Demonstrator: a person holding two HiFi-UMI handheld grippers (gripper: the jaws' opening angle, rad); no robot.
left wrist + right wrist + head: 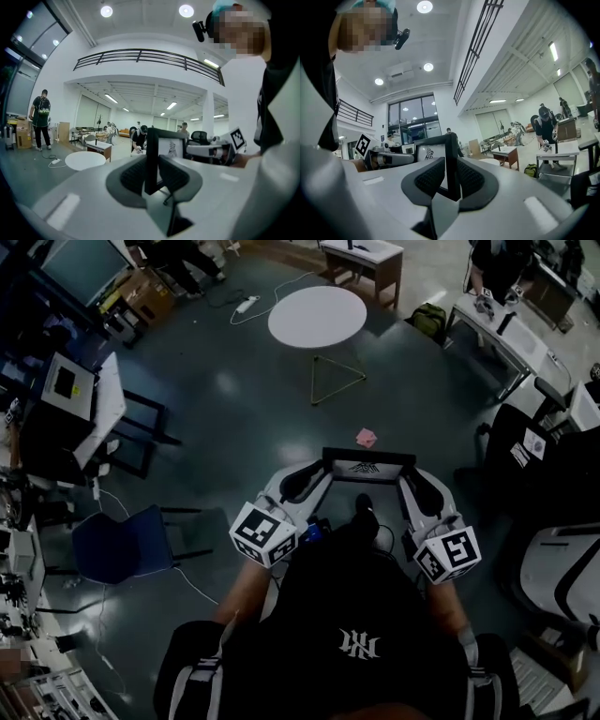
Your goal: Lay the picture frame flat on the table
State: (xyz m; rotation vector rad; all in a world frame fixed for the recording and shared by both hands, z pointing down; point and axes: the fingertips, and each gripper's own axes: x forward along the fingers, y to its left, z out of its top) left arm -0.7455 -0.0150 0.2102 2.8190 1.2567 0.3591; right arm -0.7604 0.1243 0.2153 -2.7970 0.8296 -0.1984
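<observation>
The black-rimmed picture frame (368,465), a white print with a dark emblem behind its glazing, is held in the air in front of the person, above the dark floor (234,399) and well apart from the round white bench (317,315) that stands farther ahead. The left tool (302,484) is clamped on the frame's left side rail, the rail being seen pinched between the ribbed pads in the left gripper view. The right tool (422,489) is clamped likewise on the right side rail. No bench surface is yet under the frame, so the step in hand is judged to be the carry toward the bench. For this to be done well, both grips should be kept even, so that the frame is not twisted or pulled from one pair of pads. The two tools should be brought forward together at one height. Over the bench, the frame should be tipped back until its rear faces down. Its lower edge should be set down first, well inside the rim, and the grips let go only once the whole back is supported. A slip at the thin rails is judged the chief risk. No container takes part in the task. A brown cardboard box (145,292) at the far left and a green bag (429,320) on the floor beside a far desk are seen, but what is in either cannot be made out.
</observation>
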